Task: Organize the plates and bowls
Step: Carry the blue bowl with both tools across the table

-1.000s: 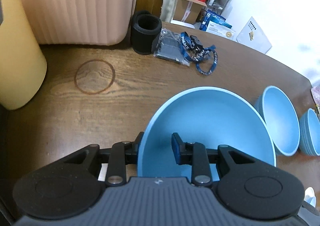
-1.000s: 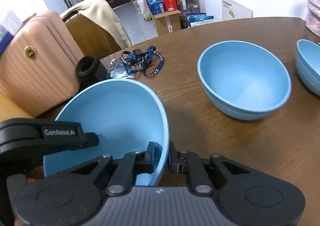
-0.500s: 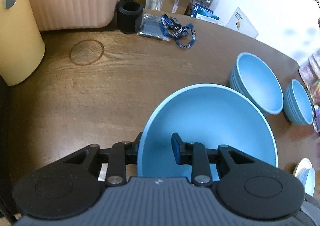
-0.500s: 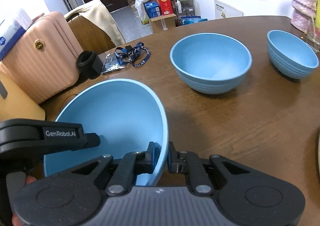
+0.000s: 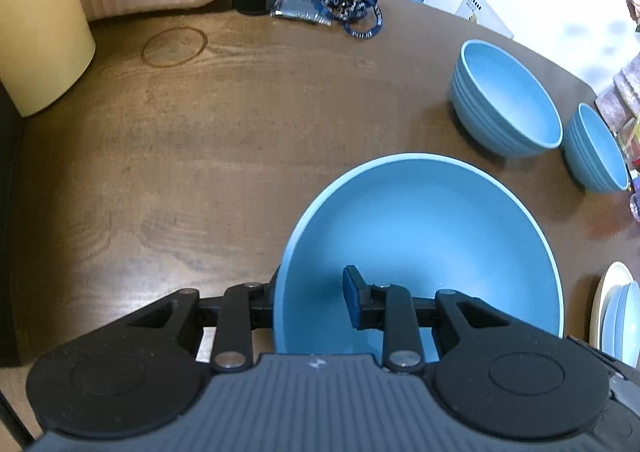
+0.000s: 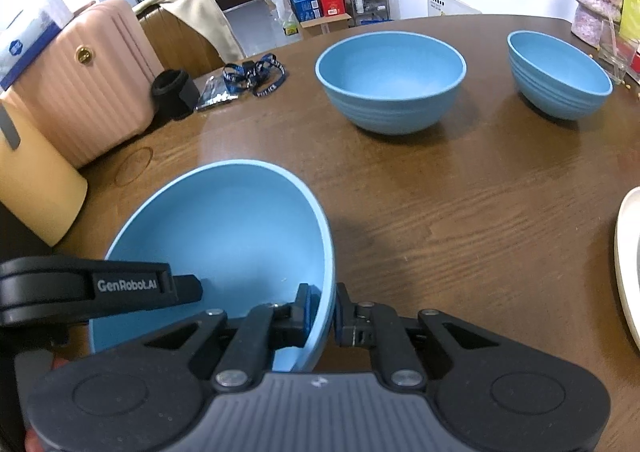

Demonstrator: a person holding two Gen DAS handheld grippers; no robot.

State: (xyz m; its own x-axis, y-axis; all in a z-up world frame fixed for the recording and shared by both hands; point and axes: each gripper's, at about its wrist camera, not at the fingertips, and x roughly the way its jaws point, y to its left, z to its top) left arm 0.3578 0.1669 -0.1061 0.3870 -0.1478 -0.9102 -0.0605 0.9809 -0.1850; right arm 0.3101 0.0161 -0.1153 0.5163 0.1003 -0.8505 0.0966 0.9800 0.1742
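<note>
Bowl, the big blue one (image 6: 224, 248), sat between my two grippers, each pinching an opposite side of its rim, carried clear of the wooden table (image 5: 180, 140). I read the two-sided hold as the safe way to carry it: the bowl was wide and shallow, and one pinch on a thin wall would let it swing. My right gripper (image 6: 322, 312) had its jaws nearly together, clamped across the wall, one pad inside and one outside. My left gripper (image 5: 310, 296) straddled the opposite rim with one pad (image 5: 352, 294) inside the bowl; its jaws stood wider, and the outer finger was hidden behind the wall, so the grip there was my judgement. Both pointed steeply down. Ahead stood a medium blue bowl (image 6: 390, 80) and a smaller blue bowl (image 6: 560, 74), apart from each other. I judged nesting by size was next. Stacked plates (image 5: 616, 312) sat at the right edge.
</note>
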